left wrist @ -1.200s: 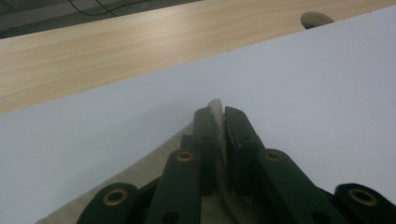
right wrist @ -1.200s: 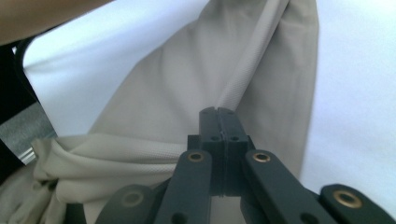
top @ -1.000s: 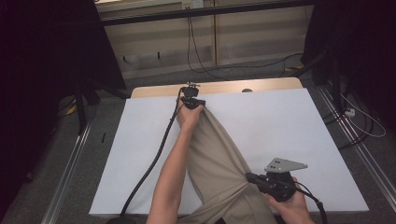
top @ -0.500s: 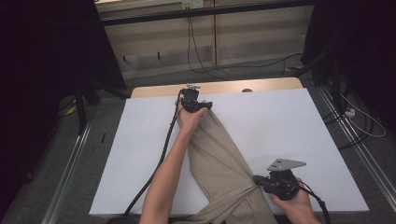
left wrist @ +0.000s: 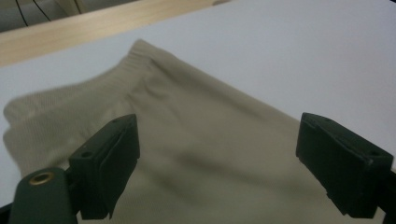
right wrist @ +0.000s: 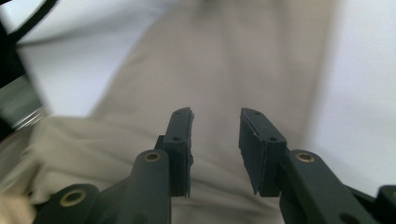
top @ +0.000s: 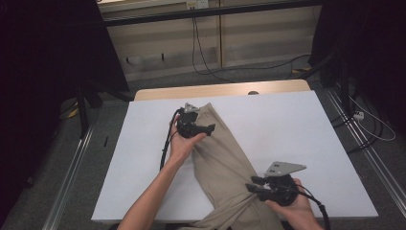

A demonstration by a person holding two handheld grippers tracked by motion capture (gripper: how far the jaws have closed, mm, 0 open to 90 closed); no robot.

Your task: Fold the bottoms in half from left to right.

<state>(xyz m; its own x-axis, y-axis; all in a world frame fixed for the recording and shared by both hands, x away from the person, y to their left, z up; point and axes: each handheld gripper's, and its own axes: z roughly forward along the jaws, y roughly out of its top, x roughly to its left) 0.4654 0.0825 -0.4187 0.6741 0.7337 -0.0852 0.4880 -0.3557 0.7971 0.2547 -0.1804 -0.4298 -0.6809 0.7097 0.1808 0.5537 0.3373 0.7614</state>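
White table cover (top: 297,124), unmarked beige trousers (top: 225,167); left gripper (top: 203,128) jaws just released, right gripper (top: 253,184) jaws parting, both empty.

black fingers (left wrist: 343,163), brass screws, grey plate (top: 284,167)

The beige garment (top: 225,163) runs as a diagonal band across the white table cover (top: 297,129), from near the far wooden edge (top: 220,89) down to the near edge. To the right of the garment, bare white surface, wide open for a pass. To its left, a narrower bare strip, crossed by the person's left forearm (top: 153,196) and the left gripper (top: 194,127). The right gripper (top: 268,184) sits at the garment's near end.
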